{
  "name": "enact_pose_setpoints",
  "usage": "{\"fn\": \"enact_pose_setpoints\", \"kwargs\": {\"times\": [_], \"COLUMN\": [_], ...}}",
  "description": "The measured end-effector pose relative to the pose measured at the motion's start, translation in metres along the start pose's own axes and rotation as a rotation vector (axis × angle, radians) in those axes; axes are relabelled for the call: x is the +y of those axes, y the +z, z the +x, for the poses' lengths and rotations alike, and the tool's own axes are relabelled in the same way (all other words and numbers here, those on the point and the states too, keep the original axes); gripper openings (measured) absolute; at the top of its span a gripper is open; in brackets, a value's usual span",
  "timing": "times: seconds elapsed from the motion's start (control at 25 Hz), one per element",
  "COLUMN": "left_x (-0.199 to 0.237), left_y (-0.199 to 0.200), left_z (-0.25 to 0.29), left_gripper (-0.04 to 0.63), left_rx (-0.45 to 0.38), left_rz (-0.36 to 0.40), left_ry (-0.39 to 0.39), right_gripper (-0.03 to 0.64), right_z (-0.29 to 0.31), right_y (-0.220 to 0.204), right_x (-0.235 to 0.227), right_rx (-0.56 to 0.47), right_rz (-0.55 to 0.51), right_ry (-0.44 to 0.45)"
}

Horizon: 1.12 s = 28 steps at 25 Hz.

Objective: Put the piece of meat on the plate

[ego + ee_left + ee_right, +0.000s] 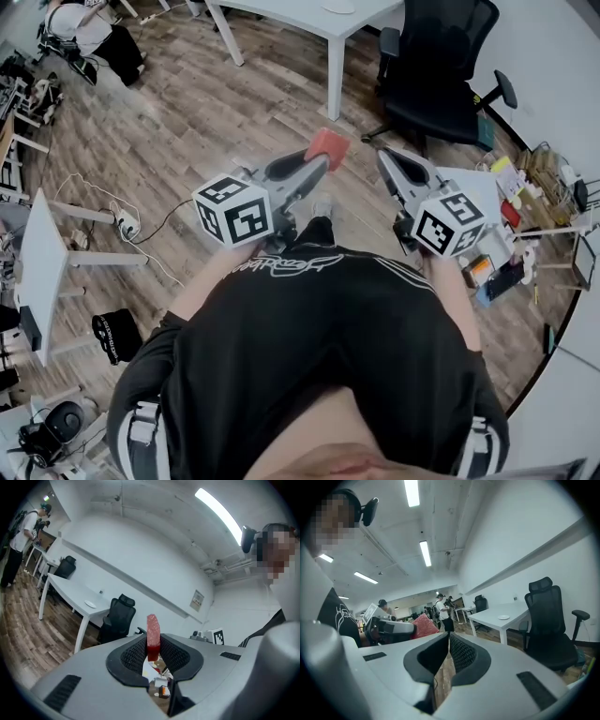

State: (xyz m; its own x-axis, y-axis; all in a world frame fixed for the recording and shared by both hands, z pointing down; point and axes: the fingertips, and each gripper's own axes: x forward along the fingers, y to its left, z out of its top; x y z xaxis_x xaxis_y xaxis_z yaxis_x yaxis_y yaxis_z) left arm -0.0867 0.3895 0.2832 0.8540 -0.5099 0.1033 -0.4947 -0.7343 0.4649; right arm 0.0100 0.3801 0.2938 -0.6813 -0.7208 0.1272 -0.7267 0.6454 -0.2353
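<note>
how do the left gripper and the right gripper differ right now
The left gripper is clamped on the piece of meat, which stands upright between its jaws; the right gripper holds nothing. The left gripper's jaws stand apart by the meat's thickness, while the right gripper's jaws meet at the tips. Both are grey with black-lined jaws, and both point out over the wooden floor.
</note>
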Motion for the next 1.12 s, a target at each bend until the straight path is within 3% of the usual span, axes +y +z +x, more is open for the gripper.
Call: {"fn": "enact_pose_setpoints", "kwargs": {"times": [0.48,1.12], "left_x": [0.065,0.216], "left_y": [0.017,0.098], "left_z": [0.057,0.208], "left_gripper": [0.084,0.084], "left_rx": [0.041,0.12], "left_rz": [-0.029,-0.096], "left_ry": [-0.044,-0.112], "right_gripper": [0.017,0.017], "right_z": [0.047,0.176], "right_y": [0.003,0.046], "right_x": [-0.064,-0.23], "right_rx": [0.002,0.049], "right_rz": [0.037,0.117], "right_ry": [-0.065,-0.164]}}
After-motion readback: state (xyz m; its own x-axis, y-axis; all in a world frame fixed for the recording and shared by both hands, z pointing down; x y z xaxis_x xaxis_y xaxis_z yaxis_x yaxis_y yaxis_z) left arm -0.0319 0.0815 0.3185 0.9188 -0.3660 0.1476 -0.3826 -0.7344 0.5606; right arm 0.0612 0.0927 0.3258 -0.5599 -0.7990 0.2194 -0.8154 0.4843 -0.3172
